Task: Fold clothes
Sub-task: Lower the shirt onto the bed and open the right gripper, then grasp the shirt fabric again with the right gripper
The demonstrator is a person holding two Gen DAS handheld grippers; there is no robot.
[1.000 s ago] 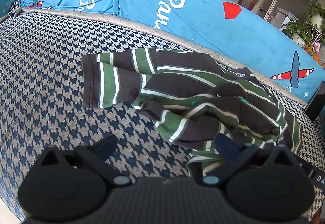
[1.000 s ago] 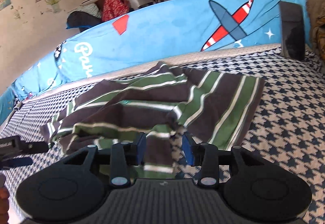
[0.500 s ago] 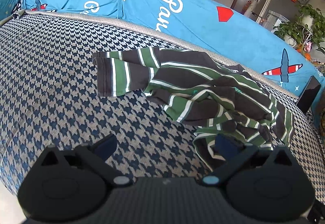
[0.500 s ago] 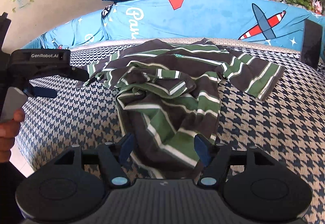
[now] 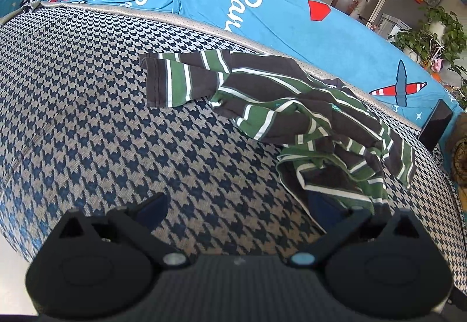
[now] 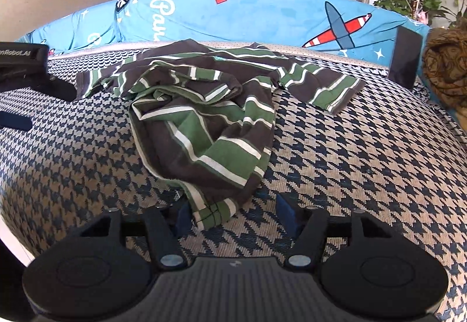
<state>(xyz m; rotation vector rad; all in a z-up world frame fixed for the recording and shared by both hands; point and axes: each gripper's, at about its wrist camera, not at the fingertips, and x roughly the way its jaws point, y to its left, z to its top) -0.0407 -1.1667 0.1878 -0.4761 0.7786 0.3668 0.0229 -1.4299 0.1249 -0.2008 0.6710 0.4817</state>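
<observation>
Left wrist: left gripper [image 5: 236, 209] jaws wide apart, nothing between, over houndstooth mattress [image 5: 102, 132]. Striped shirt [image 5: 292, 117] lies crumpled to the right, its near hem by the right finger.

Right wrist: right gripper [image 6: 233, 212] jaws closing, approx half open; shirt's hem corner [image 6: 213, 209] lies between them, touching left pad, right pad apart. Left gripper visible at far left
</observation>
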